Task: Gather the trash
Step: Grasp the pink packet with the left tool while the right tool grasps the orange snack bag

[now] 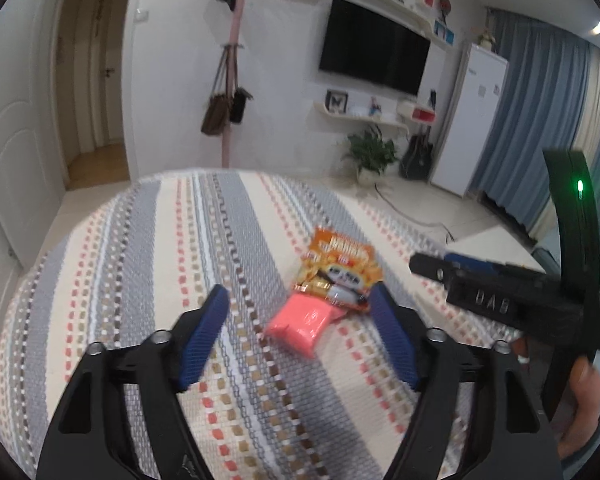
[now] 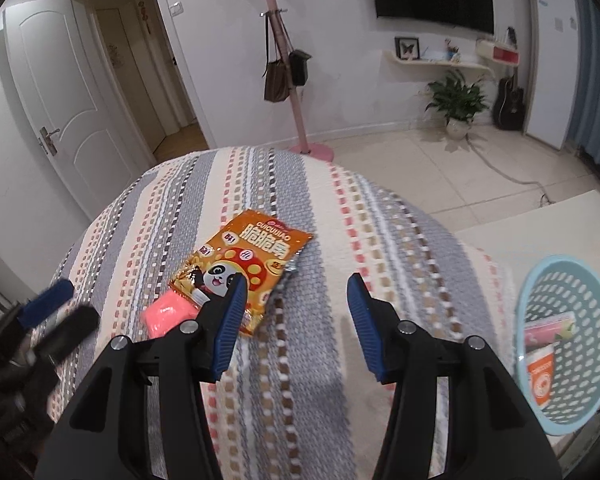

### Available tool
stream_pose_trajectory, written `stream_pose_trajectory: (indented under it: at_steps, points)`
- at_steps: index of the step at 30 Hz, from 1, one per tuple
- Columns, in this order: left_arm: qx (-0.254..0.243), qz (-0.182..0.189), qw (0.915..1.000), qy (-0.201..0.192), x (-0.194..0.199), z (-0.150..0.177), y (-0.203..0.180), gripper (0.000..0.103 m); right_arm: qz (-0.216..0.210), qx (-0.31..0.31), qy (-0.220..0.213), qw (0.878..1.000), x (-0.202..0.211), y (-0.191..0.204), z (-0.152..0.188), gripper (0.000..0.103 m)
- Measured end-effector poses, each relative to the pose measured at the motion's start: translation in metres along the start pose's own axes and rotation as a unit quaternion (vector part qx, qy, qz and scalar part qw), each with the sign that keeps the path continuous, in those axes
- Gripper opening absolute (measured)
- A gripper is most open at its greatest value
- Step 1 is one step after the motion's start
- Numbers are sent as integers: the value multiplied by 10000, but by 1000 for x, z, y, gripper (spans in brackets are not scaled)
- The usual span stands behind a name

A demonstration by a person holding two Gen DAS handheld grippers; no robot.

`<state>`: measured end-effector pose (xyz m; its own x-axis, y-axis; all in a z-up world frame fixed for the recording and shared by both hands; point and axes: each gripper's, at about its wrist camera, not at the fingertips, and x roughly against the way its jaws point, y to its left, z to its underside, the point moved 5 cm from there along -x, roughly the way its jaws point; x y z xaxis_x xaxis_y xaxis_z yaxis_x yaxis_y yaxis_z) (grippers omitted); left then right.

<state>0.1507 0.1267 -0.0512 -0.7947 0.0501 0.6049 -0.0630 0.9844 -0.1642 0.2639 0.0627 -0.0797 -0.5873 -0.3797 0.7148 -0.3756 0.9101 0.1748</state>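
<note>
An orange snack packet (image 2: 244,264) with a panda print lies on the striped tablecloth (image 2: 300,380); it also shows in the left wrist view (image 1: 342,268). A pink packet (image 1: 302,322) lies against its near end, also seen in the right wrist view (image 2: 165,315). My left gripper (image 1: 300,304) is open and empty, its blue fingers on either side of the pink packet, just above it. My right gripper (image 2: 298,292) is open and empty, to the right of the orange packet; its left finger overlaps the packet's edge in view. A light blue basket (image 2: 568,280) holding some trash stands at the right.
The other gripper shows at the right of the left wrist view (image 1: 500,300) and at the left of the right wrist view (image 2: 48,320). Beyond the table stand a pink coat stand (image 2: 296,80) with bags, a potted plant (image 2: 458,100) and a white door (image 2: 56,100).
</note>
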Motion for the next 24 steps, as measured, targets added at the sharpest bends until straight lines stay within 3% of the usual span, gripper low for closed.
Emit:
stream_pose_trajectory:
  at_steps: [3, 9, 11, 13, 15, 16, 17, 18, 24]
  points:
    - [-61, 348, 9983, 459, -22, 7, 2, 83, -85, -60, 107, 9999, -14, 1, -2, 49]
    - [-160, 305, 9957, 855, -56, 7, 9, 83, -210, -104, 311, 9992, -36, 6, -5, 49]
    - [-189, 577, 9911, 1181, -68, 10, 8, 83, -273, -132, 351, 9989, -39, 7, -6, 49]
    - [-221, 619, 9890, 1322, -75, 16, 9, 83, -309, -145, 385, 9987, -43, 9, -8, 49]
    - [-395, 490, 9906, 1211, -76, 18, 6, 79, -331, -151, 430, 9984, -47, 12, -10, 56]
    - [-491, 391, 9910, 1178, -75, 20, 5, 67, -332, -162, 434, 9984, -48, 13, -10, 63]
    - [-637, 283, 9906, 1178, -75, 21, 3, 48, -336, -172, 431, 9984, -49, 14, -12, 65]
    - [-725, 195, 9900, 1198, -74, 22, 2, 42, -350, -183, 441, 9982, -50, 15, -11, 66]
    - [-224, 175, 9938, 1072, -46, 24, 31, 41, -447, -341, 646, 9963, -63, 24, -8, 74]
